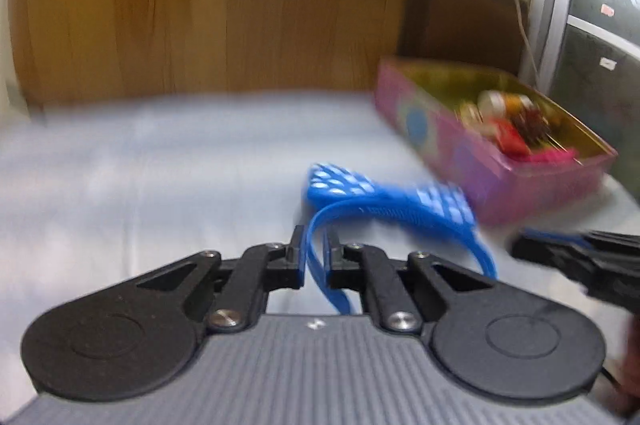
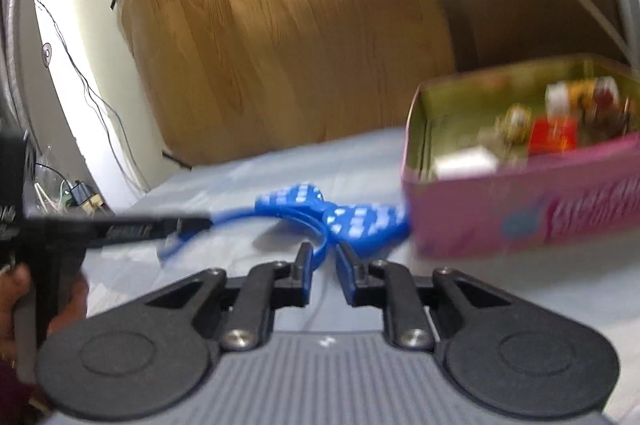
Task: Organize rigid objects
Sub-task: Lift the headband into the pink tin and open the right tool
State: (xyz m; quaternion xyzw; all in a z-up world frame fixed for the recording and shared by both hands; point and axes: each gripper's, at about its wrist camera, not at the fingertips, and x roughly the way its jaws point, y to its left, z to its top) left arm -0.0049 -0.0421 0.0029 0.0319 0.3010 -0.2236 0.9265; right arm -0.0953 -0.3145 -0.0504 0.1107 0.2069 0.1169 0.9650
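Both views motion-blurred. Left tongs [image 1: 314, 261] and right tongs [image 2: 325, 265] each pinch the blue headband [image 1: 384, 199]; pink tin [image 2: 520, 209] contents indistinct.

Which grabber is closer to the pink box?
Right. The right gripper grips the blue headband just beside the pink box; the left gripper holds the headband's far end.

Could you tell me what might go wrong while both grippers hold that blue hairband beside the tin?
1. The blue plastic hairband with a polka-dot bow is pinched by both the left gripper and right gripper; pulling apart could snap it.
2. The bow touches the open pink metal tin; it may snag the wall.
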